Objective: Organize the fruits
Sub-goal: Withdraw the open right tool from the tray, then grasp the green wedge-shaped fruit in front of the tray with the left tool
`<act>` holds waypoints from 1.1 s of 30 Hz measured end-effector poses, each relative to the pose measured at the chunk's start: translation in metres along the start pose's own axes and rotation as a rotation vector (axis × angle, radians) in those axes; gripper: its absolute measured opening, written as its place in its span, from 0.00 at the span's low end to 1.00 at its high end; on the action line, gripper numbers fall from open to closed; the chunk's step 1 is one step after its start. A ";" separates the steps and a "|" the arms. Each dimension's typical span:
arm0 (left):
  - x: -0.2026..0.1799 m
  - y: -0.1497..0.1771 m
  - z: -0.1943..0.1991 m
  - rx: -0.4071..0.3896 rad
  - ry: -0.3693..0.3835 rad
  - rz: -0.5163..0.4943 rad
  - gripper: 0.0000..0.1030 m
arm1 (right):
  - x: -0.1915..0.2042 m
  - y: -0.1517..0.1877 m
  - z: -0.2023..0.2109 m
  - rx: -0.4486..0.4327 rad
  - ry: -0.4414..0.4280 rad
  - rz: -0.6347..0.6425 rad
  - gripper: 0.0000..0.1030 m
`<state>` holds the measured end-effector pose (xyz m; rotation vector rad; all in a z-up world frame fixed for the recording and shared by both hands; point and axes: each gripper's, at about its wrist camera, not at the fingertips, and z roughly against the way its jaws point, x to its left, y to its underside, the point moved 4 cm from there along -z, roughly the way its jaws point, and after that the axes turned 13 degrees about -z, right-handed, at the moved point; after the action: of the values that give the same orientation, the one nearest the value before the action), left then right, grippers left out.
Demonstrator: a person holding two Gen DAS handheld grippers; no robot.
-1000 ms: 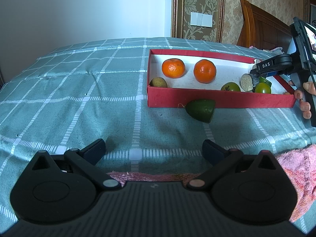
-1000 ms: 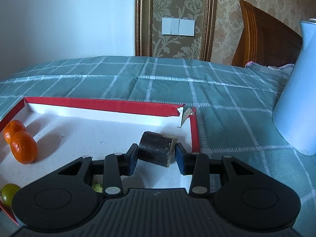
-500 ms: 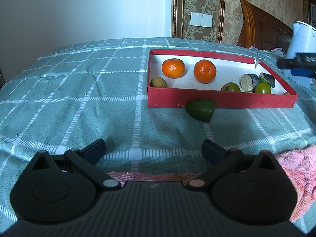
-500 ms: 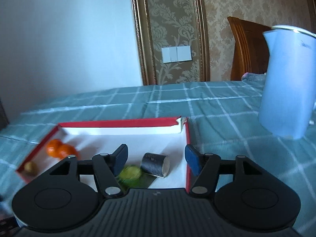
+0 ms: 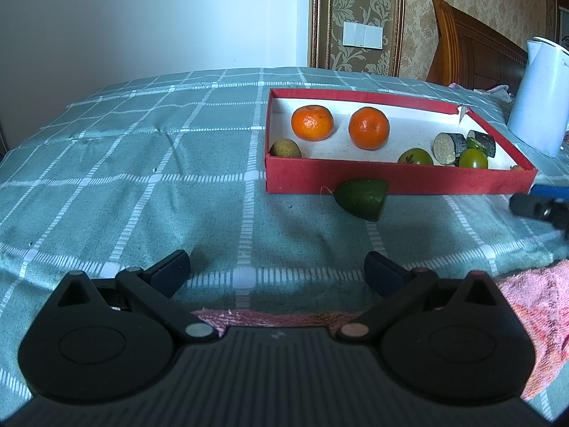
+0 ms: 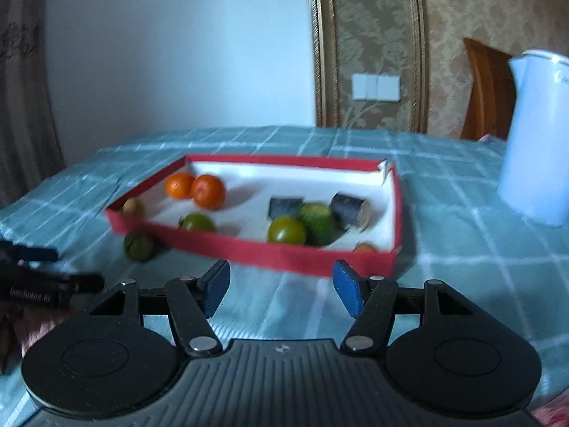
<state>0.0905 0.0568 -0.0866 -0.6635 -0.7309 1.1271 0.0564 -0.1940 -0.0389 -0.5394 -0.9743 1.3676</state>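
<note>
Left wrist view. The left gripper (image 5: 277,272) fills the lower frame; its jaws stand wide apart with nothing between them, above a green checked bedcover (image 5: 142,178). A pink towel (image 5: 533,306) lies at lower right. The red box (image 5: 391,179) sits right of centre. Inside it: two oranges (image 5: 312,122), a brownish round fruit (image 5: 285,148) in the near left corner, two green tomatoes (image 5: 414,157), and two dark cut cylinder pieces (image 5: 450,143) toward the right end. One green cut fruit piece (image 5: 362,199) lies outside, on the bedcover, touching or just beside the box's near wall. A white kettle (image 5: 540,96) stands at the right edge.

Right wrist view (blurred). The right gripper (image 6: 281,286) occupies the lower frame; its jaws are parted and empty, clear of the box (image 6: 313,256). The green piece (image 6: 138,245) outside shows at centre left, beside the near left corner of the box. A green cut piece (image 6: 318,222) lies in the box between the cylinder pieces.

Task status, as judged: most items are already in the box. The green piece on the bedcover is the one item visibly left to place.
</note>
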 end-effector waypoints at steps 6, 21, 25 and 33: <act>0.000 0.000 0.000 -0.001 0.001 0.001 1.00 | 0.001 0.006 -0.009 0.031 -0.014 0.002 0.62; -0.015 -0.038 -0.001 -0.037 0.052 -0.001 1.00 | -0.008 0.007 -0.016 0.093 -0.056 -0.067 0.77; -0.024 -0.047 -0.016 -0.025 0.043 -0.055 1.00 | -0.008 0.008 -0.016 0.097 -0.058 -0.064 0.80; -0.025 -0.055 -0.031 -0.038 0.059 -0.049 0.86 | -0.006 0.008 -0.018 0.106 -0.064 -0.059 0.83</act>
<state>0.1391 0.0139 -0.0659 -0.7048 -0.7167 1.0470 0.0669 -0.1950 -0.0565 -0.3868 -0.9558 1.3821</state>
